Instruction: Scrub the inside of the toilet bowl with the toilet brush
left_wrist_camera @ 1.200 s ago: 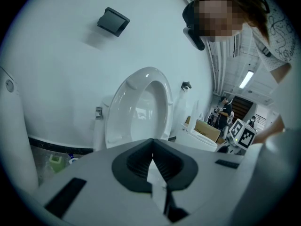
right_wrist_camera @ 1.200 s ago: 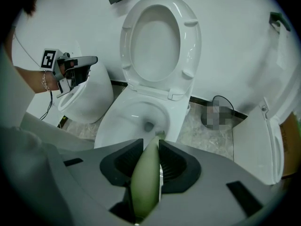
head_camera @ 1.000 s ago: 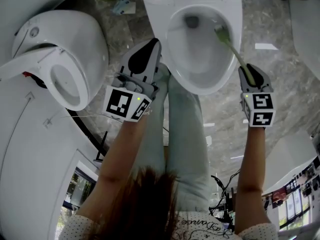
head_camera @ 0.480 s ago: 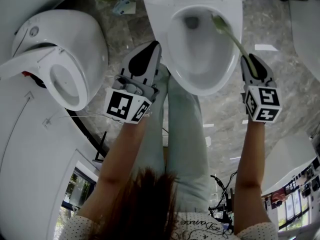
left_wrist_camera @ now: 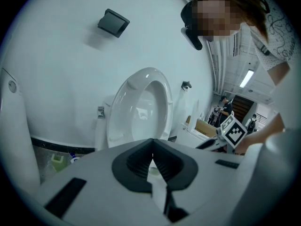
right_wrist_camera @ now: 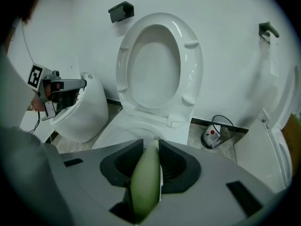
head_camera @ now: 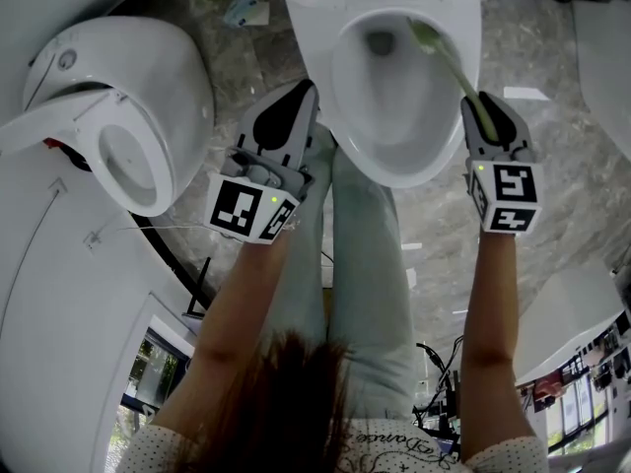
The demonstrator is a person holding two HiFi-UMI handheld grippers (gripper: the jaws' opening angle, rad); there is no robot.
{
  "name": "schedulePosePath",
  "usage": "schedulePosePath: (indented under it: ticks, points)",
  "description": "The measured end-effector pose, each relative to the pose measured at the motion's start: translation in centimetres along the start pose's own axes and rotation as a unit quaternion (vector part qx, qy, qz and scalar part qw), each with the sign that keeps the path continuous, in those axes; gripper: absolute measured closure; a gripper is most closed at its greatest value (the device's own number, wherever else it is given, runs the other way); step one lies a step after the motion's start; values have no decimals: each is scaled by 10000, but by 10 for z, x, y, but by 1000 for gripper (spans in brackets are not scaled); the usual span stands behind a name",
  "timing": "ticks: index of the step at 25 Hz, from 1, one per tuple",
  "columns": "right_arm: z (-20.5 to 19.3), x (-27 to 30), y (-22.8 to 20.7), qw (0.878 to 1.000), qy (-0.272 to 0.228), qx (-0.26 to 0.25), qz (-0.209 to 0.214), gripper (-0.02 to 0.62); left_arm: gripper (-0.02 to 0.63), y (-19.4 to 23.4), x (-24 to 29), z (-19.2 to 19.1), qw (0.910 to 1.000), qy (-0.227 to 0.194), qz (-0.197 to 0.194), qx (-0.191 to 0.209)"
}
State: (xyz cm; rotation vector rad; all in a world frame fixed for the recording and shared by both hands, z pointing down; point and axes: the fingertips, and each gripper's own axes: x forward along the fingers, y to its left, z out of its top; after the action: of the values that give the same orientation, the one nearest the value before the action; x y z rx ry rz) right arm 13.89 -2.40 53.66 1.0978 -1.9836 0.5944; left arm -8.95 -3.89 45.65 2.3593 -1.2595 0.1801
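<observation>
As I look down from the head view, toilet bowl (head_camera: 394, 170): white, seat raised, set far and centre, with the drain opening at its far end.
Toilet brush (head_camera: 452, 65): I see a pale green handle running from the right gripper over the bowl's right rim; its head sits inside the bowl, at the far right of the inner wall, just right of the drain.
Right gripper (head_camera: 485, 108): held just outside the bowl's right rim, pointing far and slightly left. In the right gripper view its jaws are closed onto the green handle (right_wrist_camera: 146, 173), which fills the gap between them.
Left gripper (head_camera: 304, 92): I hold it just beside the bowl's left outer wall, above the person's legs (head_camera: 365, 264). In the left gripper view the jaws are pressed together with nothing between them.
Raised seat (right_wrist_camera: 157, 60): upright against the wall behind the bowl.
Second toilet (head_camera: 128, 116): to the left, well apart from the brush.
Waste bin (right_wrist_camera: 216, 133): on the floor to the right of the bowl.
</observation>
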Motion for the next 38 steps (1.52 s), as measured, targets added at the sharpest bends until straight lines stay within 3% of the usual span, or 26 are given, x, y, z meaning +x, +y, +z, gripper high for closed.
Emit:
schedulePosePath:
  ticks: [15, 30, 38]
  points:
    - [17, 17, 31, 9986, -255, 91, 448, 482, 603, 1, -3, -2, 10000, 16, 27, -34]
    - [18, 20, 88, 9911, -315, -456, 1207, 482, 604, 2, -5, -5, 10000, 50, 23, -20]
    - [15, 18, 96, 9890, -337, -539, 1337, 482, 604, -2, -4, -7, 10000, 63, -5, -22]
